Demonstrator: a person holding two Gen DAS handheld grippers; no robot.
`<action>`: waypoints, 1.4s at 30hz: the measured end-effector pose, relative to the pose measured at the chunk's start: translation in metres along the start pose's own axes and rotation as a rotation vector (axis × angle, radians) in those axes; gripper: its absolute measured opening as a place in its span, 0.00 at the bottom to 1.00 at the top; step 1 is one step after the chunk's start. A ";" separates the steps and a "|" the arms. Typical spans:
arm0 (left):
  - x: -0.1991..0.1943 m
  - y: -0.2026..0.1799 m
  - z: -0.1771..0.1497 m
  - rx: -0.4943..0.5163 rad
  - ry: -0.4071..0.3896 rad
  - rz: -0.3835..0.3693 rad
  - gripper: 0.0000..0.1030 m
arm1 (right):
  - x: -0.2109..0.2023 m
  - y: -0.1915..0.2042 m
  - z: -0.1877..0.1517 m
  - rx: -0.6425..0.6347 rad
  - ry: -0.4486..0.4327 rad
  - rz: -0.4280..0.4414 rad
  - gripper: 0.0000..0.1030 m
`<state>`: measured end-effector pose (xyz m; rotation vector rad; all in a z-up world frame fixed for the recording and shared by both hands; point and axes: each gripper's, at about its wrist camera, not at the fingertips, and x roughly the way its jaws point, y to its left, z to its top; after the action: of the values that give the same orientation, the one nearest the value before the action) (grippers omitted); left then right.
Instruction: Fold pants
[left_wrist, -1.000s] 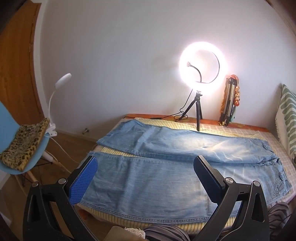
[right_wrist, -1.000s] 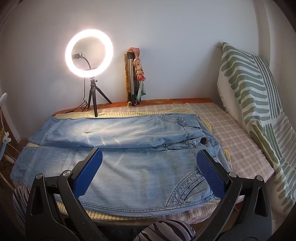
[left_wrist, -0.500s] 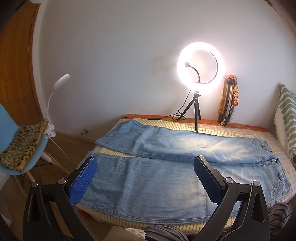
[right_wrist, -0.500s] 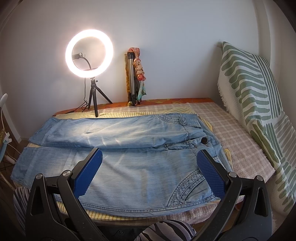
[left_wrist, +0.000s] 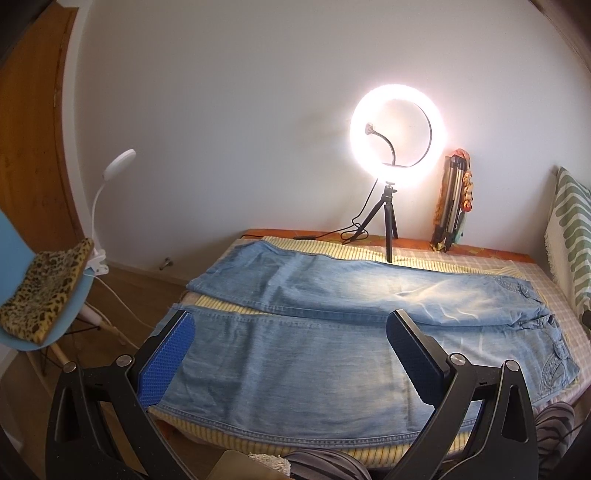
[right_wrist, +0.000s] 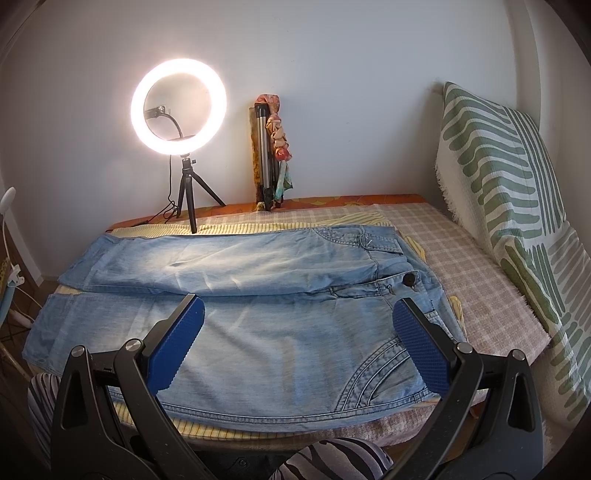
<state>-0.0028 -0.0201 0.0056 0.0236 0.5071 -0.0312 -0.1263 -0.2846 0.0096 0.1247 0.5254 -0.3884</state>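
A plain white wall (left_wrist: 240, 129) backs a bed (right_wrist: 480, 280) covered in a pale checked sheet, with a yellow striped cloth (left_wrist: 332, 254) under the work area. At far left in the left wrist view stands a blue chair (left_wrist: 22, 236) carrying a leopard-print cushion (left_wrist: 44, 288), with a white clip-on lamp (left_wrist: 110, 177) fixed beside it. Next along, the left gripper (left_wrist: 290, 332) hangs above the near leg of the pants, its blue-padded fingers (left_wrist: 168, 356) spread wide and holding nothing. The light-blue denim pants (right_wrist: 258, 314) lie flat and unfolded across the bed, both legs running toward the left with hems near the bed's left edge, the waistband and its dark button (right_wrist: 408, 279) toward the right. Behind them a lit ring light (right_wrist: 178, 106) stands on a small black tripod, and a folded tripod (right_wrist: 266, 155) draped with patterned fabric leans on the wall just to its right. The right gripper (right_wrist: 297, 319) hovers over the hip and pocket area, jaws likewise wide apart and empty; whether its tips touch the denim is hard to judge from this angle. At far right a green-and-white patterned pillow (right_wrist: 509, 206) leans upright. Striped fabric on the person's knees (right_wrist: 332, 458) shows at the bottom edge.
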 end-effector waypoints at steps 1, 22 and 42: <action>0.000 0.000 0.000 0.001 -0.001 0.000 1.00 | 0.000 0.001 0.000 -0.001 0.001 -0.001 1.00; 0.001 -0.002 -0.001 0.002 0.003 -0.008 1.00 | 0.002 0.000 -0.001 0.001 0.004 0.001 1.00; 0.017 0.005 0.004 0.023 0.016 -0.021 1.00 | 0.014 0.004 -0.002 -0.021 0.004 0.003 1.00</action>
<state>0.0141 -0.0162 0.0006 0.0409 0.5227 -0.0572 -0.1146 -0.2847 0.0005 0.1065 0.5332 -0.3801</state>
